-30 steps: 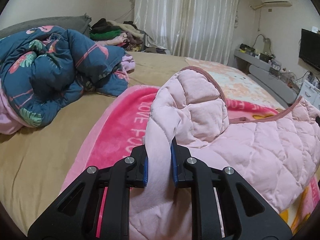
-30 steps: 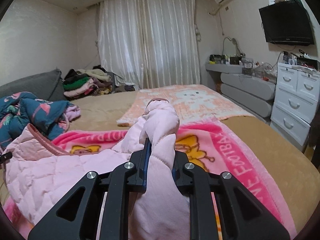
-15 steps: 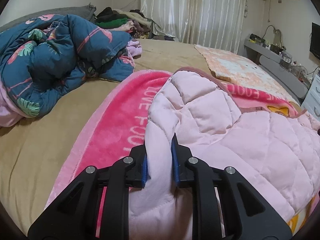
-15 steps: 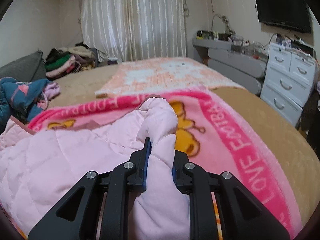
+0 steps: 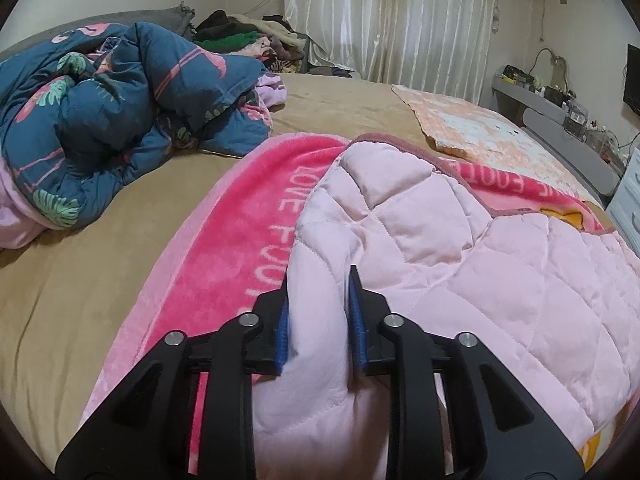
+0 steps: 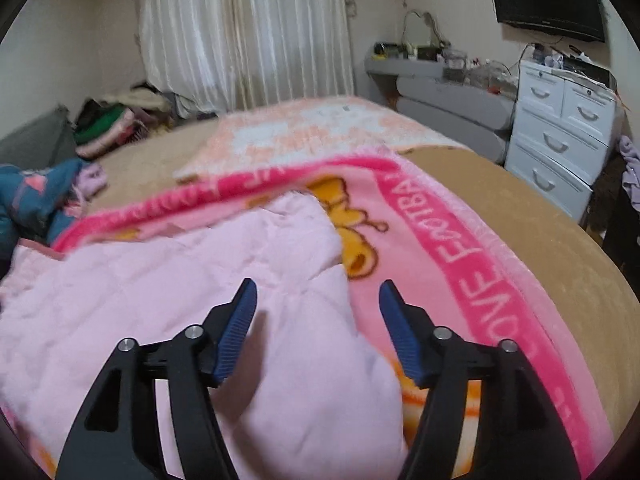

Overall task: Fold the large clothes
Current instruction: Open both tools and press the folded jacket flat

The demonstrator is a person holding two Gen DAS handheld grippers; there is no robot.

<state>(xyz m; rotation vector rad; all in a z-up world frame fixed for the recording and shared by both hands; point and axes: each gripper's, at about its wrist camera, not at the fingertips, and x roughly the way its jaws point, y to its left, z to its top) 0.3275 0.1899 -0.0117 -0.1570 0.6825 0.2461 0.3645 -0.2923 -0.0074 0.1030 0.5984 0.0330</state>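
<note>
A pale pink quilted garment lies on a bright pink blanket on the bed. My left gripper has its jaws a little apart, with a fold of the garment still between the blue pads and touching them. In the right wrist view the same garment lies spread on the blanket. My right gripper is wide open just above the garment's right edge and holds nothing.
A crumpled blue floral duvet lies at the left of the tan bed. A peach blanket lies further up the bed. A pile of clothes sits by the curtain. White drawers stand at the right.
Both grippers have lowered the garment onto the blanket. My right gripper has opened wide and let go. My left gripper's jaws have widened around the fold.
</note>
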